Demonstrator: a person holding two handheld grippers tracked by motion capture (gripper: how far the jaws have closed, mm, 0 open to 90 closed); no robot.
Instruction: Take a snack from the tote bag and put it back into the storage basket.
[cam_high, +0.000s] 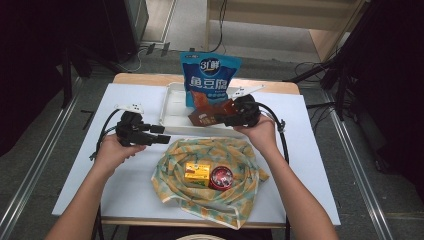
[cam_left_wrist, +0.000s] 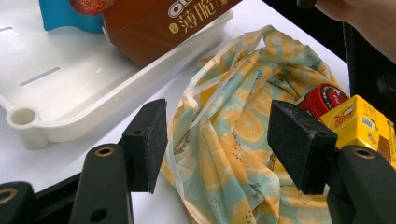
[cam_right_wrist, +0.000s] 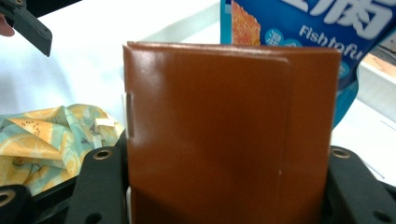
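Brown box | pinched by right gripper | left gripper spread, empty

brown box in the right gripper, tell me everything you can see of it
The brown box is a glossy flat carton, cardboard by its look, with white print and a side seam. The right gripper has its jaws shut on the box, which is tilted over the near rim of the white tray, in front of the blue snack bag.
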